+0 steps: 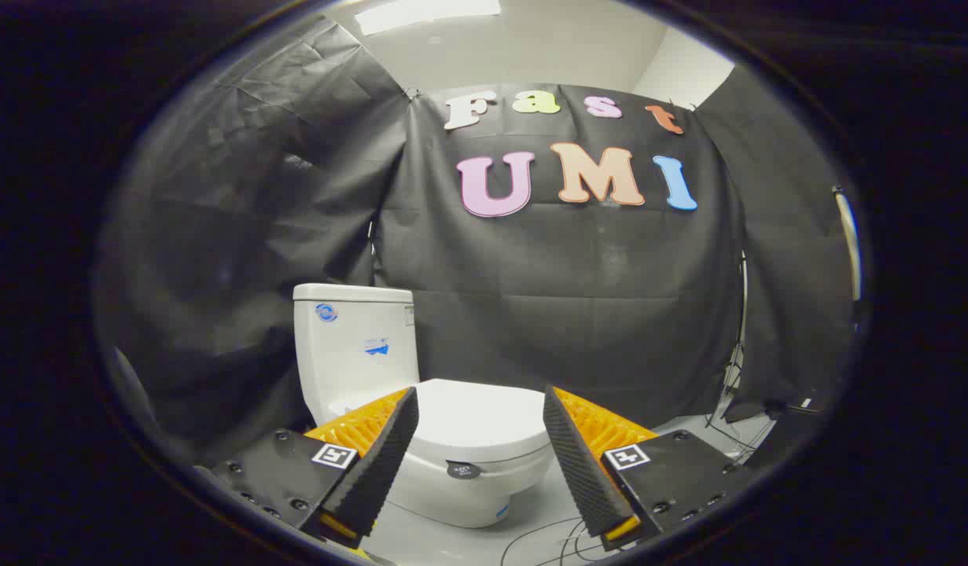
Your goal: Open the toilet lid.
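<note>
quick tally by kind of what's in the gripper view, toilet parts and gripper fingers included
Toilet lid, closed: 1
Toilet tank: 1
Toilet bowl: 1
Stickers on the tank: 2
Round tag on the lid's front edge: 1
Gripper fingers, apart and short of the lid: 2
Cables on the floor: cannot count, tangled
Total counted: 8

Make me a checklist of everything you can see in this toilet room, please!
Surface: pale floor, bare around the toilet.
Job's things: white toilet; toilet lid down flat; tank behind it with stickers.
Clutter: dark gear by the wall, too small to tell.
Grippers: gripper jaws wide open, lid seen between them, touching nothing.
Cables: thin cables on the floor under the jaws; more cords hanging at the wall.
Surroundings: black cloth wall, white ceiling light.
</note>
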Available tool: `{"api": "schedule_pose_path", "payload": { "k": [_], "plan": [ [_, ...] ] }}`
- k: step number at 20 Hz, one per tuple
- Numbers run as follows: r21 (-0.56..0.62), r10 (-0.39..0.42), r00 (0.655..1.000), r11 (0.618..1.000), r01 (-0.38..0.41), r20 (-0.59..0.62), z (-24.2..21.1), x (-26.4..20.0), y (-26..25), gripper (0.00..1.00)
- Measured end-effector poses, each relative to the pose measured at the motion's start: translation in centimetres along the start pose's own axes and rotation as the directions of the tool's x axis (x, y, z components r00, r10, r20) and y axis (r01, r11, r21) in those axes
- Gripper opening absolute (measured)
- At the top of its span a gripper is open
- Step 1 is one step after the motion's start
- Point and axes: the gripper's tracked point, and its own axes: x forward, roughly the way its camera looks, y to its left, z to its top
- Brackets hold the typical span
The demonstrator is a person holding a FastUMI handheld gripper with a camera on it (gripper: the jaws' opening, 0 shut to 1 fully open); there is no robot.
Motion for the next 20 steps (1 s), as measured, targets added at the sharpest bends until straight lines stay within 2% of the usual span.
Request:
{"api": "schedule_pose_path", "payload": {
  "k": [20],
  "plan": [
    [0.035,-0.034,0.999,0.999,0.035,-0.028,-1.2,0.0,-1.1,0.98]
  ]
}}
